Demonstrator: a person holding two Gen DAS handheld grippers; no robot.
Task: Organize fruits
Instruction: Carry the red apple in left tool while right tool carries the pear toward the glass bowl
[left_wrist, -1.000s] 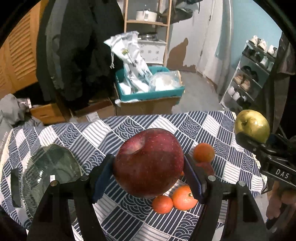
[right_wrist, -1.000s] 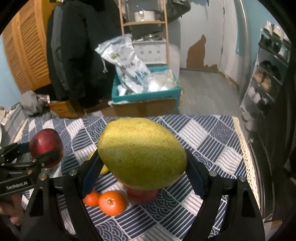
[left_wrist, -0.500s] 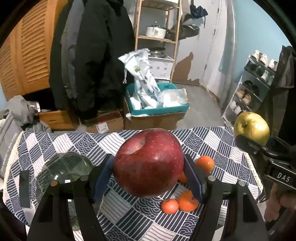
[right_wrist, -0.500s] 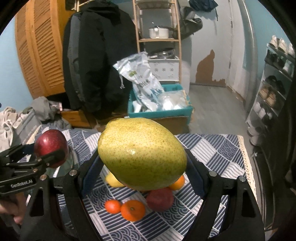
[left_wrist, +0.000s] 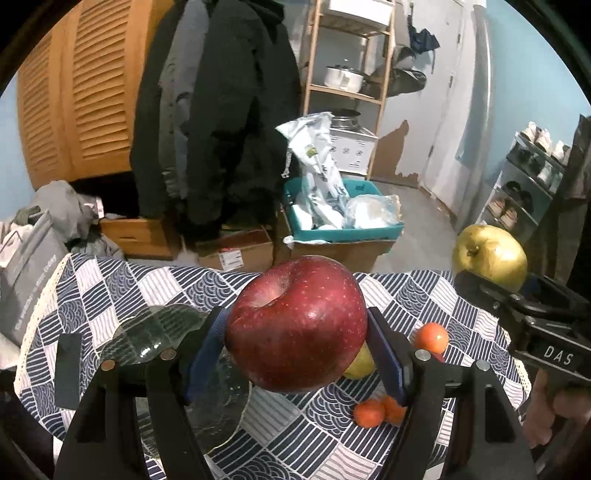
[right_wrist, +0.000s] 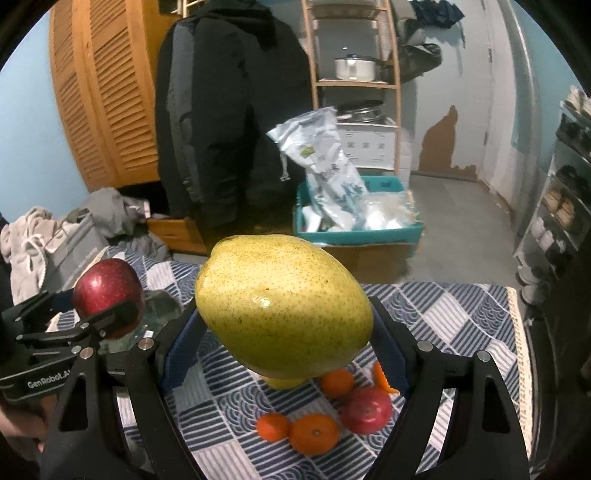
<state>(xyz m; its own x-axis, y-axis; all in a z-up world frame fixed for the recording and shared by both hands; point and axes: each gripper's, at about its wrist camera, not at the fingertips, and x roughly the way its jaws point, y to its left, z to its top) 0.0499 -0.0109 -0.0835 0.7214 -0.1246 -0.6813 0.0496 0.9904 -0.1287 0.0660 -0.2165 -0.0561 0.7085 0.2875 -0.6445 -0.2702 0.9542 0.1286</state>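
My left gripper (left_wrist: 295, 350) is shut on a red apple (left_wrist: 295, 321) and holds it high above the table, over the right rim of a clear glass bowl (left_wrist: 162, 332). My right gripper (right_wrist: 284, 339) is shut on a yellow-green pear (right_wrist: 282, 302), also held high above the table. The pear shows at the right in the left wrist view (left_wrist: 489, 256); the apple shows at the left in the right wrist view (right_wrist: 107, 295). On the cloth lie several small oranges (right_wrist: 314, 432), a second red apple (right_wrist: 365, 408) and a yellow fruit (left_wrist: 360, 363), mostly hidden.
The table carries a blue and white patterned cloth (right_wrist: 436, 317). Beyond its far edge stand cardboard boxes, a teal crate with bags (left_wrist: 343, 218), hanging coats and a wooden shelf. A shoe rack (left_wrist: 524, 188) stands at the right, bags and clothes at the left.
Both grippers have risen and drawn back with their fruits still held; the table and loose fruits look lower and farther away. The glass bowl now sits closer under the left gripper.
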